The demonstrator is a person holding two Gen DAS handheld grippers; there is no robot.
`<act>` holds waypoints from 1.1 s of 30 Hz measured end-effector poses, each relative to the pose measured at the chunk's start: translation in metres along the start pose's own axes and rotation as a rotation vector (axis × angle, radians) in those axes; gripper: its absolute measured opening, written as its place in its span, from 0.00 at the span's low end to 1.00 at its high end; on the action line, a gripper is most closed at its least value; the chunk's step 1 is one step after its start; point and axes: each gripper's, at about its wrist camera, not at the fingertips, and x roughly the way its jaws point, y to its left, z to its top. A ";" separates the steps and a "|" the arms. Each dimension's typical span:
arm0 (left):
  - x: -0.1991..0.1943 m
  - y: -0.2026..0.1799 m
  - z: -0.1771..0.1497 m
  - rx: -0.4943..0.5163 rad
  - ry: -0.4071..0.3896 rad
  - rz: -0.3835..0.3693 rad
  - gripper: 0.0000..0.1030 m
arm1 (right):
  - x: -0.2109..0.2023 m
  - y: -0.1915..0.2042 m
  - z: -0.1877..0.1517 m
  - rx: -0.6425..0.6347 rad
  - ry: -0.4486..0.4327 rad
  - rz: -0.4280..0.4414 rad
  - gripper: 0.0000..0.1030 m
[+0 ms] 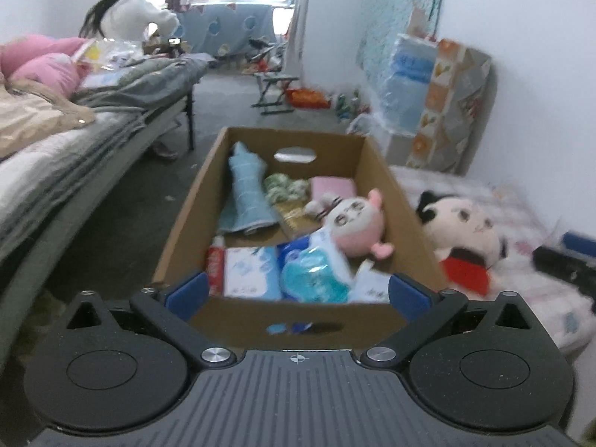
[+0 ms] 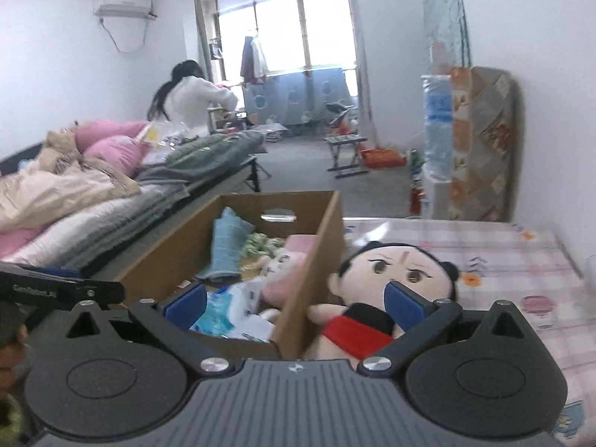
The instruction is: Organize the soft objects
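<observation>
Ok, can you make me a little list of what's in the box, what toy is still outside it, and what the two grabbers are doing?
box: brown cardboard box, open on top
inside the box: pink plush toy, blue rolled cloth, tissue packs
outside the box: doll with black hair and red top, lying on the checked sheet beside the box
left gripper: open, nothing between its fingers
right gripper: open, not holding anything, pointing at the box wall and the doll
background: a person in white by the window
</observation>
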 end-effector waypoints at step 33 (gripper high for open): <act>0.012 -0.042 -0.006 0.202 0.032 0.052 1.00 | -0.014 0.020 -0.018 0.097 0.016 -0.316 0.58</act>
